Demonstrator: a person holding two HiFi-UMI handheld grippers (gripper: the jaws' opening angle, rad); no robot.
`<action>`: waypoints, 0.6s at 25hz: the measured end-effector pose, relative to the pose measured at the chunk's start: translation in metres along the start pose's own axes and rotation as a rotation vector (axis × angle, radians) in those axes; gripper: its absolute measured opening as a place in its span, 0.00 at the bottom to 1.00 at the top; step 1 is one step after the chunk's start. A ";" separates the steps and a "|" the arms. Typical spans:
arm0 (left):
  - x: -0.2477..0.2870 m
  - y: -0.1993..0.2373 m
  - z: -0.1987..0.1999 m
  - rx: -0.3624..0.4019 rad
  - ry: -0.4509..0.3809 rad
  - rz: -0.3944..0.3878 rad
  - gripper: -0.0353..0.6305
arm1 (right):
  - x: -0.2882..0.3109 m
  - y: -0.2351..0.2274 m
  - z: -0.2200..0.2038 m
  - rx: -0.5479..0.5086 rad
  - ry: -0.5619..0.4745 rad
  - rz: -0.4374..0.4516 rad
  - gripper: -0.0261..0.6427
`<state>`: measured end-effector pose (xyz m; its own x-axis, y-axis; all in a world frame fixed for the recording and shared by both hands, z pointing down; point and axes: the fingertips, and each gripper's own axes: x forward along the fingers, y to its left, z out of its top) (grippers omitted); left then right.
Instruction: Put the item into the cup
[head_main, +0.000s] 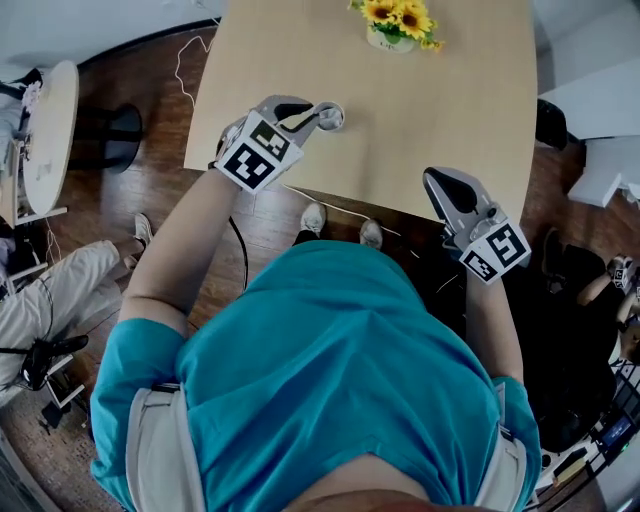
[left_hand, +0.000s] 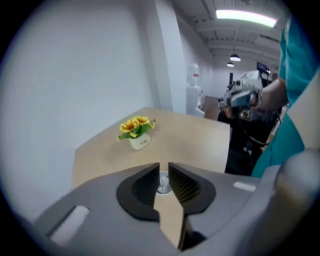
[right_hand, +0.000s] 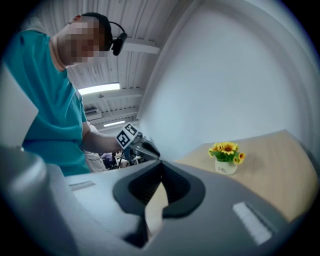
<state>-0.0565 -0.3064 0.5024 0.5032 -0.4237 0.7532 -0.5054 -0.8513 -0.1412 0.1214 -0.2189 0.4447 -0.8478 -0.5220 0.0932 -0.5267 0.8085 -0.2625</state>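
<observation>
A small round grey cup stands on the light wooden table near its front left. My left gripper points at it, tips right at the cup. In the left gripper view the left gripper has its jaws a narrow gap apart. The cup with something pale in it shows through that gap; whether anything is pinched is unclear. My right gripper hangs at the table's front edge. In its own view the right gripper is shut, with nothing in it.
A white pot of yellow flowers stands at the table's far side. Past the table's left, a round white table and a seated person's legs. A cable runs along the front edge. Dark gear on the right.
</observation>
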 end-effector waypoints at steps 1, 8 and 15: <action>-0.024 -0.005 0.009 -0.024 -0.081 0.025 0.10 | -0.005 0.005 0.003 -0.003 -0.005 0.011 0.04; -0.183 -0.068 0.038 -0.212 -0.605 0.030 0.06 | -0.030 0.061 0.026 -0.010 -0.043 0.037 0.04; -0.298 -0.119 -0.019 -0.170 -0.793 -0.010 0.06 | -0.024 0.155 0.041 -0.077 -0.075 -0.015 0.04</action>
<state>-0.1593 -0.0729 0.3065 0.8231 -0.5641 0.0656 -0.5658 -0.8245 0.0102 0.0627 -0.0918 0.3623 -0.8345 -0.5504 0.0238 -0.5446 0.8176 -0.1870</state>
